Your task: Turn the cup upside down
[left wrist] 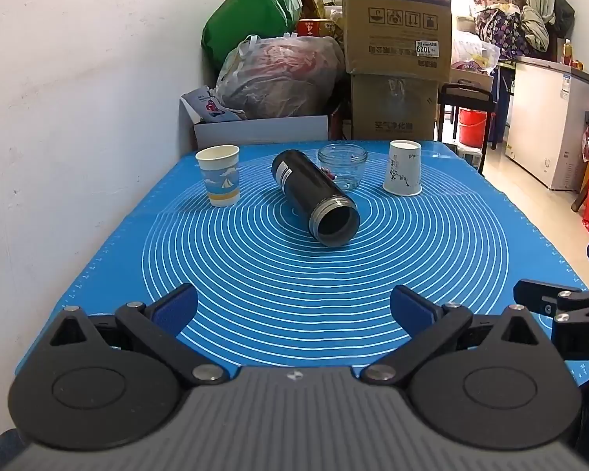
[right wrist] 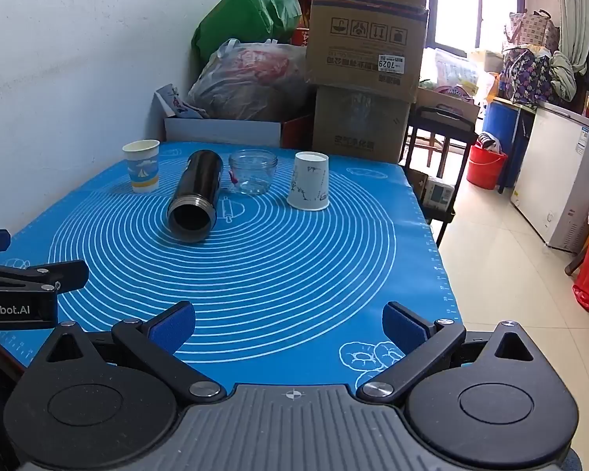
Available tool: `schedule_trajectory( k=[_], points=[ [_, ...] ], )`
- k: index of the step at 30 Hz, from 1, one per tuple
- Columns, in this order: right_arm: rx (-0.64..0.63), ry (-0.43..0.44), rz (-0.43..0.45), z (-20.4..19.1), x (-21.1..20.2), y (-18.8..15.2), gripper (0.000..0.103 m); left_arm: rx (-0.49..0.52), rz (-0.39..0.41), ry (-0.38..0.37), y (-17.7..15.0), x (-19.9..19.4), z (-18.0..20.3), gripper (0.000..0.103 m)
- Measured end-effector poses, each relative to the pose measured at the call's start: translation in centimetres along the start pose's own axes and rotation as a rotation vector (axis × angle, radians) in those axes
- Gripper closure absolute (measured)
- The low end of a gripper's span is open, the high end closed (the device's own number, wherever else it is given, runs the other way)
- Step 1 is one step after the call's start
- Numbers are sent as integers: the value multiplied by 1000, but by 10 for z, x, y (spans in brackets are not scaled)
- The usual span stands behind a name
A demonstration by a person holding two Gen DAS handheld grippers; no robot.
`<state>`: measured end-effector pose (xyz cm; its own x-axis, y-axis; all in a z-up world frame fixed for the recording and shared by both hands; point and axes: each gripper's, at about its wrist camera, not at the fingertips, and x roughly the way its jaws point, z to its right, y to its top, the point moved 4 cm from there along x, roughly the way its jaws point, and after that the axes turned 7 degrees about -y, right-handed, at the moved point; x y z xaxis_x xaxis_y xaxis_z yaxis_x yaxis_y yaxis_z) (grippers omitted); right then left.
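Observation:
A paper cup with a sailboat print (left wrist: 218, 175) stands upright, mouth up, at the far left of the blue mat (left wrist: 255, 274); it also shows in the right wrist view (right wrist: 141, 170). A white paper cup with a branch print (left wrist: 403, 173) (right wrist: 309, 186) stands upside down at the far right. A black flask (left wrist: 315, 196) (right wrist: 196, 195) lies on its side, mouth toward me. A glass jar (left wrist: 342, 166) (right wrist: 253, 171) stands behind it. My left gripper (left wrist: 293, 310) and right gripper (right wrist: 289, 325) are open and empty near the mat's front edge.
Cardboard boxes (left wrist: 397, 51), stuffed plastic bags (left wrist: 278, 74) and a white box (left wrist: 261, 129) crowd the space behind the table. A white wall (left wrist: 59, 117) runs along the left. To the right are floor, a red bucket (right wrist: 486, 166) and a white freezer (right wrist: 561, 184).

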<state>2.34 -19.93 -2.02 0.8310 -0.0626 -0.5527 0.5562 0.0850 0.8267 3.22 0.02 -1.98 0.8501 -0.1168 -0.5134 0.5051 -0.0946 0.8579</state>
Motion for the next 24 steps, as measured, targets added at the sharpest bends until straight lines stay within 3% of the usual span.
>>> schedule_trajectory(
  k=[24],
  points=[
    [0, -8, 8, 0, 0, 0, 0, 12, -11, -14, 1, 0, 7, 0]
  ],
)
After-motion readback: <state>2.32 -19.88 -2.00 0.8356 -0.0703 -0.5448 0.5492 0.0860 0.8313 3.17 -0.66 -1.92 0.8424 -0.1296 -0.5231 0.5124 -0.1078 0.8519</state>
